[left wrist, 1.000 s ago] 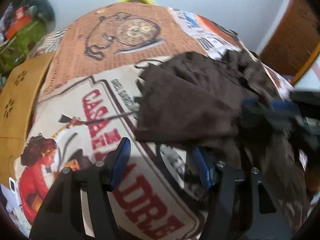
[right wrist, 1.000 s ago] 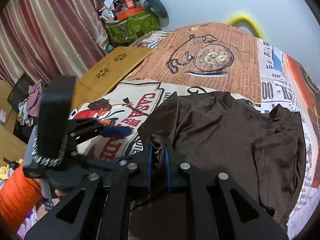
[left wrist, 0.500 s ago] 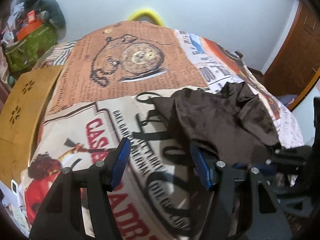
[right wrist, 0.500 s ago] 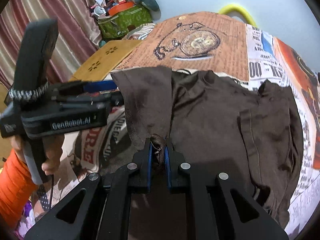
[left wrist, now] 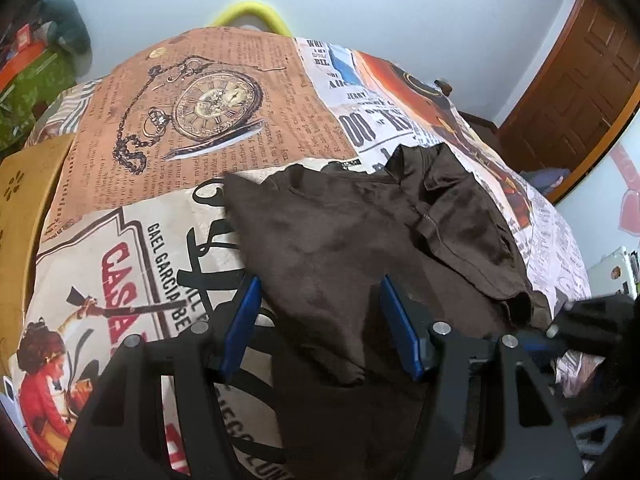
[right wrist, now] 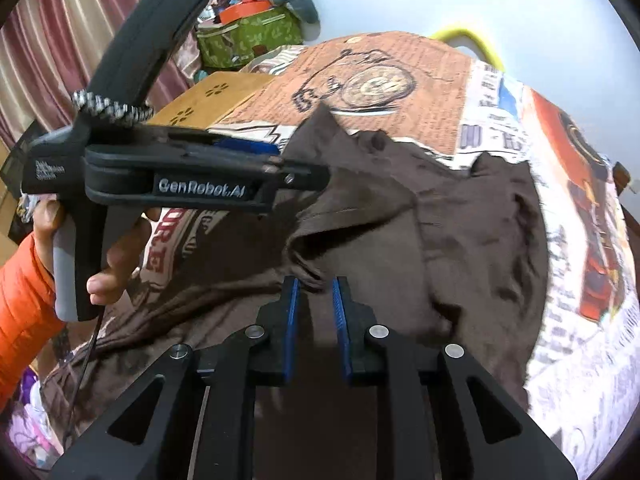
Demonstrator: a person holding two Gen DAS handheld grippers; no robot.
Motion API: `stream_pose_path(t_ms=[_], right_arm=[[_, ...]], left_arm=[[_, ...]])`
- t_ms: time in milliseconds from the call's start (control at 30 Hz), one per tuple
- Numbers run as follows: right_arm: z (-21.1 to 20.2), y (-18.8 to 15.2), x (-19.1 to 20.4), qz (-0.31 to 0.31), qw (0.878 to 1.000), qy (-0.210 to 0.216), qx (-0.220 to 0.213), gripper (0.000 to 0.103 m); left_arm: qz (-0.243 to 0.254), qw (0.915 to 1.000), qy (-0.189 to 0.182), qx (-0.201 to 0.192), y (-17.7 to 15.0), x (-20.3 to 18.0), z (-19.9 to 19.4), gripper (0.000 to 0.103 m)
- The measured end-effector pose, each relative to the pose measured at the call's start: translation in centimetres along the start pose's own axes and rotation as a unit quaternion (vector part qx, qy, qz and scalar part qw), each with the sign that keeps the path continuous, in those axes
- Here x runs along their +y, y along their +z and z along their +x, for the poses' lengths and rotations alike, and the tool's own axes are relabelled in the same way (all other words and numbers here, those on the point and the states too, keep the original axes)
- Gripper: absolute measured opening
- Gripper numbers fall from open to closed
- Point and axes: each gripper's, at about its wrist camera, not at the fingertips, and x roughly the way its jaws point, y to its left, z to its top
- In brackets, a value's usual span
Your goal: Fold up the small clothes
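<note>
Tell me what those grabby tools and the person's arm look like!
Each tool is black with two fingers lined with blue pads. The left tool has a pistol handle, white "GenRobot.AI" lettering, a braided black-and-white cord, and a thin black cable hanging down. The hand gripping it wears an orange sleeve.

A home bedroom: a bed under a printed bedspread (left wrist: 208,128) fills the centre, pink curtains (right wrist: 52,40) hang upper left, and a wooden door (left wrist: 580,92) stands upper right.
</note>
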Motion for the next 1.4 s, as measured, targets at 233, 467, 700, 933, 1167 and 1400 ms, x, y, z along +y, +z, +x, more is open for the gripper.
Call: stream_pose_path(t_ms=[233,467,700,933,1167,1400], right_arm=[[-0.7,1.4,-2.2,0.04,0.999,-0.003,-0.016,0.022],[1.7,4.0,-3.4,0.106,0.994,0.016,-0.013,0.037],[4.1,5.4,-2.4,0.107,0.994,0.009,0.003,0.037],[3.9,4.5,-1.1,0.075,0.997,0.002,0.019,0.037],[-0.7,3.3,0.8,0.018,0.999,-0.027,-0.005,0.037],[-7.9,0.7,2.2,-0.007,0.998,-0.052,-0.04,0.037]], left_arm=[[0.007,0.9997,0.012,-0.02,-0.8,0.3,-2.6,0.061],[0.012,0.9997,0.019,0.007,-2.2,0.8,-1.9,0.061],[0.02,0.9994,0.015,0.025,-3.5,0.4,-0.6,0.064],[0.045,0.9983,0.037,0.011,-3.9,-0.4,-1.8,0.065],[0.045,0.9975,0.05,-0.022,-4.5,-1.2,-6.3,0.065],[0.04,0.9945,0.084,-0.048,-6.5,-1.9,-12.5,0.065]])
